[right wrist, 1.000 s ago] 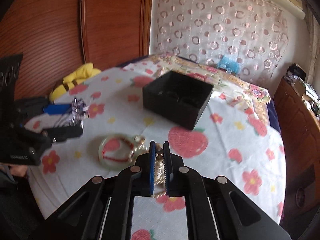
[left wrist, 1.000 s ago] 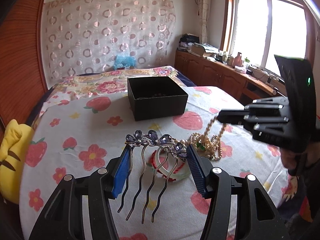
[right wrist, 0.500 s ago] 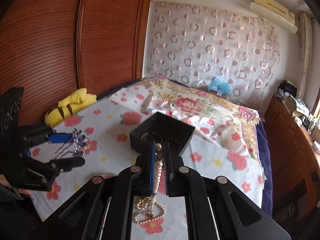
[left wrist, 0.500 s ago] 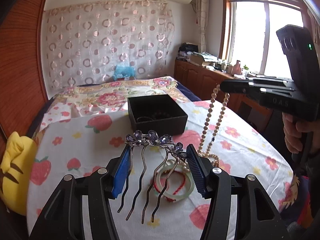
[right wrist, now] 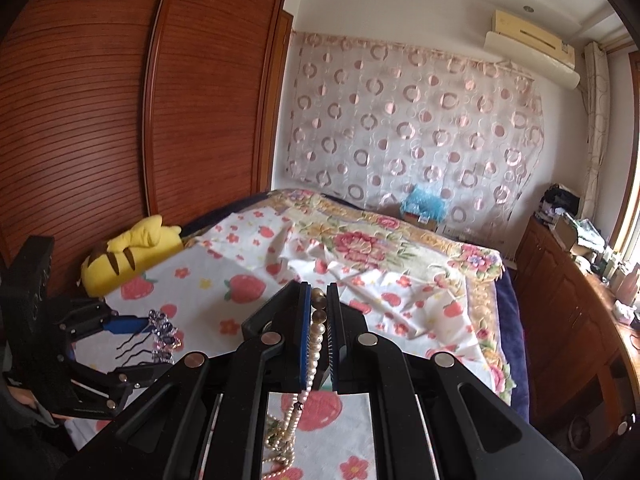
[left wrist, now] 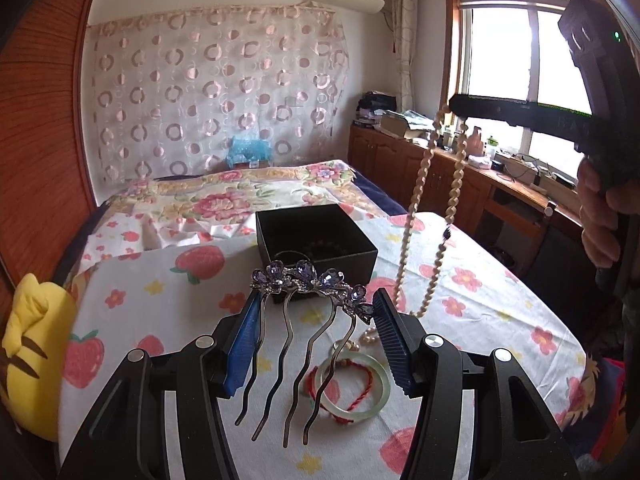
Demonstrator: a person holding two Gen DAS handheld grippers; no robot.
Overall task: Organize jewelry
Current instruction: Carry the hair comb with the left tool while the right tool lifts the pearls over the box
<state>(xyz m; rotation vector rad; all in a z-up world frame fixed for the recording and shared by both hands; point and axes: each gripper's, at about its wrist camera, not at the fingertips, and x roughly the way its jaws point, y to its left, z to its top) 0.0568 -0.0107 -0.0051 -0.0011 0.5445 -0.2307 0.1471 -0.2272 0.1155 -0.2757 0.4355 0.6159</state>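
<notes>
My left gripper is shut on a metal hair comb with purple stones, its wavy prongs pointing back at me. It hovers above the strawberry tablecloth, short of the open black box. Up at the right, my right gripper is shut on a pearl necklace, which hangs in a long loop to the cloth beside the box. In the right wrist view the pearls run between the closed pads of the right gripper. There the left gripper holds the comb at lower left.
A pale jade bangle and a red cord bracelet lie on the cloth under the comb. A yellow plush toy sits at the table's left edge. A bed lies behind the table, wooden cabinets at right. A hand grips the right tool.
The right gripper has risen with the pearl necklace, drawing most of the strand off the cloth so it hangs long. The left gripper has lifted a little with the comb.
</notes>
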